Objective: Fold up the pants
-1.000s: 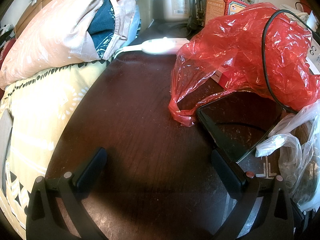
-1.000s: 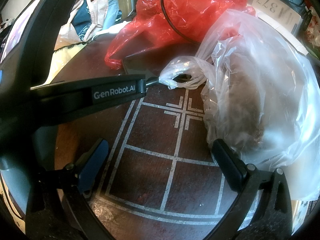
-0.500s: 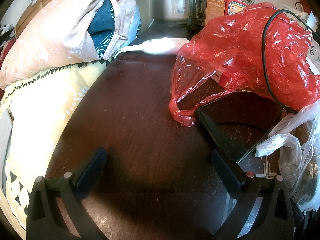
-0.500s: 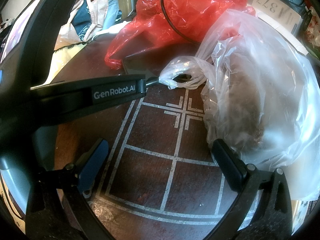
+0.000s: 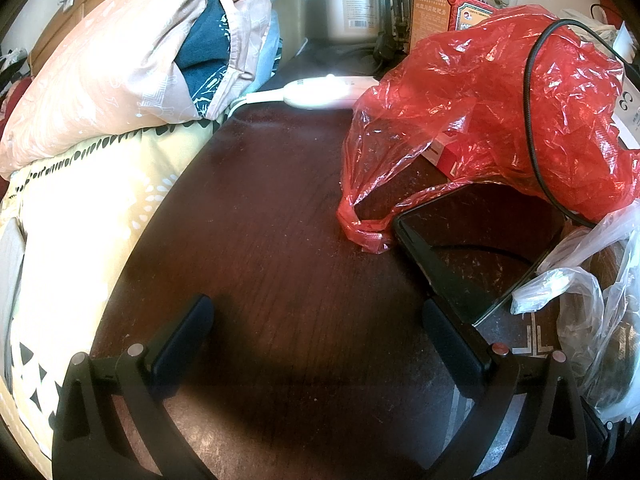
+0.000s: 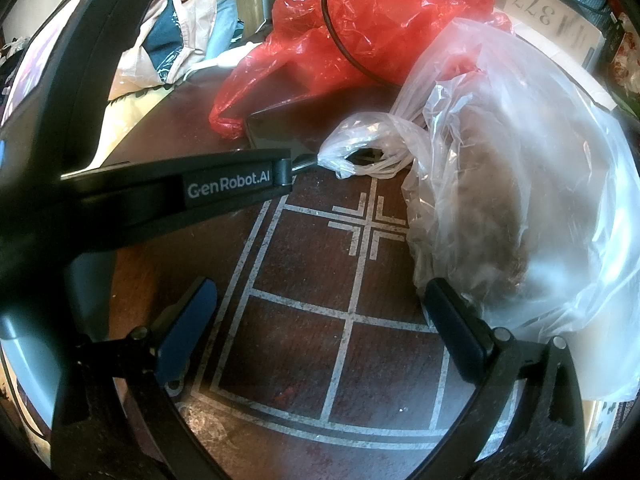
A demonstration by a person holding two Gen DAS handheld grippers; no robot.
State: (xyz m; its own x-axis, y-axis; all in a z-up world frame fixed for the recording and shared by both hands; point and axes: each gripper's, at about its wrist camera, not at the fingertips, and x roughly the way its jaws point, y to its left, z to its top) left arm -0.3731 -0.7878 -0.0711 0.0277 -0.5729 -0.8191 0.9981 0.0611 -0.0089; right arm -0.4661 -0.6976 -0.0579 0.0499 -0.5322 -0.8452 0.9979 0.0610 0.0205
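No pants can be picked out with certainty in either view. The nearest candidate is the heap of clothing (image 5: 168,64) at the upper left of the left wrist view, pink printed cloth wrapped over dark blue printed fabric, lying on the bed (image 5: 80,208) with its yellow patterned cover; whether any piece of it is a pair of pants cannot be told. As a judgement, such cloth is light, soft and limp, will sag and drag when lifted, and is best taken at the waistband or at a hem corner, one gripper at each end, so that it hangs flat.

The left gripper (image 5: 316,320) is spread wide and empty, low over the dark wooden bench (image 5: 260,248). The right gripper (image 6: 320,308) is likewise spread and empty above the white inlaid line pattern (image 6: 360,228) on the same bench, with the body of the left gripper crossing the left of its view.

A red plastic bag (image 5: 500,100) with a black cable (image 5: 532,112) over it fills the upper right, a dark phone (image 5: 460,256) lies just below it, and a clear plastic bag (image 6: 520,184) sits at the right.
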